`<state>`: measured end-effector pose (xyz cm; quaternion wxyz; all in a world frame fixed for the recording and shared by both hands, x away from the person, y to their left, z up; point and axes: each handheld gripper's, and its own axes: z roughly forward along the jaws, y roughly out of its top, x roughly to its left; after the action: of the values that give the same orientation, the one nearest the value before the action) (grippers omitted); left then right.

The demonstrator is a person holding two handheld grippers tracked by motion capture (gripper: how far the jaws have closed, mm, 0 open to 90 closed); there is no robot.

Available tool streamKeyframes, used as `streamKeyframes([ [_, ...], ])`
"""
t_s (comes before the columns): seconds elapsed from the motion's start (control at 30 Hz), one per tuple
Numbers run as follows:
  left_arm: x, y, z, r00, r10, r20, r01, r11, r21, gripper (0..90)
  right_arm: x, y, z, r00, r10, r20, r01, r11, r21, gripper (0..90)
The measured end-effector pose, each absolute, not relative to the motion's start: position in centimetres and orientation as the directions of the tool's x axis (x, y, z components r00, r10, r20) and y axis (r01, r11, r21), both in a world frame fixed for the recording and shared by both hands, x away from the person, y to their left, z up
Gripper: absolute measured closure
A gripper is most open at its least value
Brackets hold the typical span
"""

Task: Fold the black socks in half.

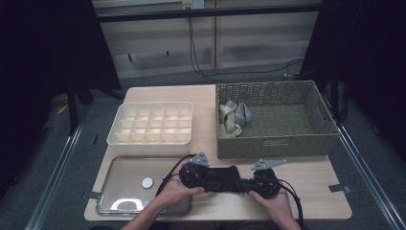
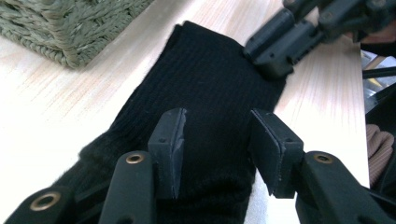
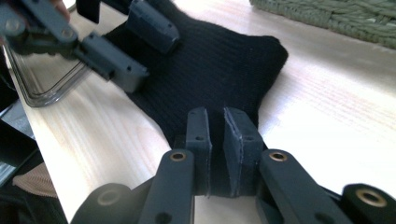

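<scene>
Wooden bench [image 1: 311, 177], dark room around it. Black sock [image 1: 225, 178] is laid flat near the front edge, between the two tools. Left tool [image 2: 217, 140]: jaws held apart, straddling the sock's one end, not clamped. Right tool [image 3: 217, 140]: jaws pinched together on the other end of the sock. Woven basket [image 1: 287, 143] with rolled socks [image 1: 234, 117] is seen behind, divided white tray [image 1: 148, 143] at left, metal tray [image 1: 115, 201] with a small round disc [image 1: 147, 182] at front left.

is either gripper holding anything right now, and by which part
The right gripper pinches the black sock by one end; the left gripper is open over it.
</scene>
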<state>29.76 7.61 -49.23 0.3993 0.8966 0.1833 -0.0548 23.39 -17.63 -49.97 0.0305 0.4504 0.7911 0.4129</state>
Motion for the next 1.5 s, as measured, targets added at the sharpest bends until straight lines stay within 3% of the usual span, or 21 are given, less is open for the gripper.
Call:
streamKeyframes([
  [0.07,29.7,7.6,-49.4,0.921,0.296,-0.251,0.384,-0.593,0.708,56.9,23.6,-17.8,-50.0,-0.582,0.739,0.339,0.694,0.235,0.680,78.2],
  [0.3,29.8,7.2,-48.9,0.921,0.302,-0.246,0.385,-0.616,0.687,59.0,23.2,-18.2,-49.7,-0.565,0.750,0.344,0.690,0.200,0.695,59.2],
  [0.63,30.0,6.6,-48.8,0.920,0.299,-0.255,0.387,-0.583,0.714,61.0,23.4,-18.6,-50.0,-0.537,0.764,0.357,0.708,0.179,0.683,52.9],
  [1.13,29.8,6.4,-49.6,0.926,0.291,-0.240,0.372,-0.599,0.709,61.2,23.4,-17.8,-50.7,-0.549,0.738,0.392,0.713,0.168,0.681,59.2],
  [1.5,29.4,6.4,-49.7,0.925,0.293,-0.241,0.374,-0.598,0.709,62.3,23.4,-17.9,-50.0,-0.555,0.708,0.437,0.713,0.133,0.689,76.9],
])
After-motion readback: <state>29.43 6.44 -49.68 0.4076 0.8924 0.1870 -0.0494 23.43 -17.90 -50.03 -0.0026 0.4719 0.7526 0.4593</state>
